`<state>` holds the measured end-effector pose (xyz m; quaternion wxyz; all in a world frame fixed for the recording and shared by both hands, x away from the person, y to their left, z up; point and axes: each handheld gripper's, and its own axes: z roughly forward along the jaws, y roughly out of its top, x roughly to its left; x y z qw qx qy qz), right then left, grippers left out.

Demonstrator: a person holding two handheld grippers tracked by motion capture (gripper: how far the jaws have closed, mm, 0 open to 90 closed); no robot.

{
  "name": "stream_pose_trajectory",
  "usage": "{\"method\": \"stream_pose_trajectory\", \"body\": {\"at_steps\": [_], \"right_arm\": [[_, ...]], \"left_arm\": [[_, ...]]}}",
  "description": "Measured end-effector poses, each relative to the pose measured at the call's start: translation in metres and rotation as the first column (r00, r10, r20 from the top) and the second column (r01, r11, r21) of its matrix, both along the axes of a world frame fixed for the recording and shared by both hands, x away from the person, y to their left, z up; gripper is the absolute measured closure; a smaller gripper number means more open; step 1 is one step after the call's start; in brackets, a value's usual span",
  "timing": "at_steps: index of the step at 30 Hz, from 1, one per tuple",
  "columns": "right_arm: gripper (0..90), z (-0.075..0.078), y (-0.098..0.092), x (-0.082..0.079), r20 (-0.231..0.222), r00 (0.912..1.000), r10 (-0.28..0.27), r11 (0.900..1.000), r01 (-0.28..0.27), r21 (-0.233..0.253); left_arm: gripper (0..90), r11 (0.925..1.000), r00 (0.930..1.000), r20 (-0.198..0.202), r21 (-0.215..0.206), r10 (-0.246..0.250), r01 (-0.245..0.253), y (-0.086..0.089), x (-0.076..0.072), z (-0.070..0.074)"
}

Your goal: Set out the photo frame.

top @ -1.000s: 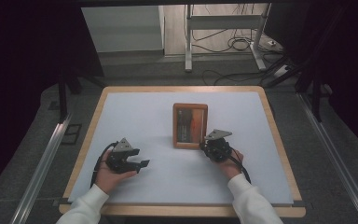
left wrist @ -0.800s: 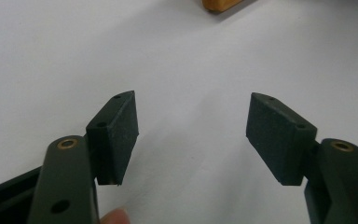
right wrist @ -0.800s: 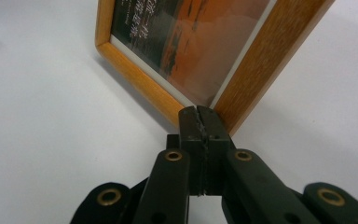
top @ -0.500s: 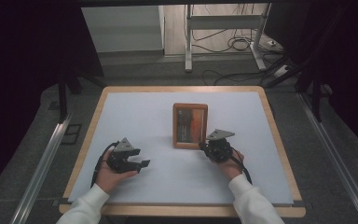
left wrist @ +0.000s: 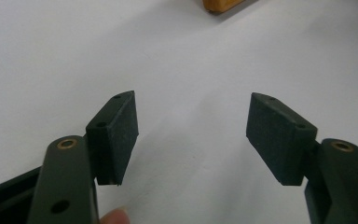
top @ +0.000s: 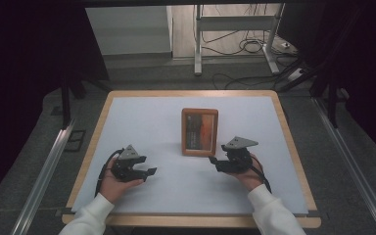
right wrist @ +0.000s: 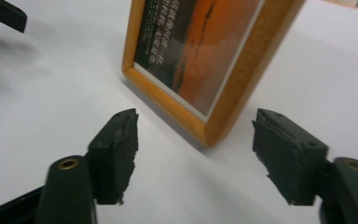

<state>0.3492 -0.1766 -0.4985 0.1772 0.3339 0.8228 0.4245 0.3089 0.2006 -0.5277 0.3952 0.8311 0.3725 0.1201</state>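
A wooden frame [top: 199, 132] lay flat on the white bench [top: 142, 122], a little past the middle and away from the person. It held a picture with a dark strip on one side and an orange field on the other.

The right gripper [top: 216, 161] rested low over the bench just beside the near right corner of the frame, held by the right hand [top: 247, 171]. Its jaws were spread wide and held nothing. In the right gripper view, the right gripper [right wrist: 196, 154] pointed at this corner of the frame [right wrist: 214, 60]: the corner stood between the two jaws but a little beyond their tips, so they did not touch it. The pads [right wrist: 119, 149] looked worn and rough at the edges. I could not tell if the frame was fully flat or slightly lifted on one side.

The left gripper [top: 149, 172] was at the near left part of the bench, well apart from the frame, in the left hand [top: 115, 181]. Its jaws were also spread and empty. In the left gripper view, the left gripper [left wrist: 193, 126] looked over the bare white surface, and a small piece of the frame [left wrist: 223, 4] showed at the top edge, far from the jaws. A fingertip [left wrist: 114, 217] showed at the bottom of that view.

Both sleeves [top: 269, 215] were white. A black cable [top: 103, 169] curved from the left gripper over the bench.
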Motion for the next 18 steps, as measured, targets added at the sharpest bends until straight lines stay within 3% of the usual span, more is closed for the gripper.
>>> {"method": "stream_pose_trajectory", "body": {"at_steps": [8, 12, 18], "right_arm": [[26.0, 0.004, -0.031, -0.026, 0.005, 0.9989, -0.048, 0.999, 0.048, -0.001], [25.3, 0.0, -0.054, -0.039, 0.009, 0.9966, -0.082, 0.996, 0.082, 0.018], [24.4, -0.01, -0.087, -0.058, 0.01, 0.9931, -0.117, 0.993, 0.117, 0.001]], "left_arm": [[33.8, 1.0, 1.0, 0.009, -0.007, 0.003, -0.003, 0.001, -0.002, 0.002], [33.9, 1.0, 0.9999, 0.016, -0.005, 0.002, -0.002, 0.0, -0.004, 0.003], [33.8, 1.0, 0.9999, 0.014, 0.008, 0.0, 0.0, -0.002, -0.004, 0.002]]}}
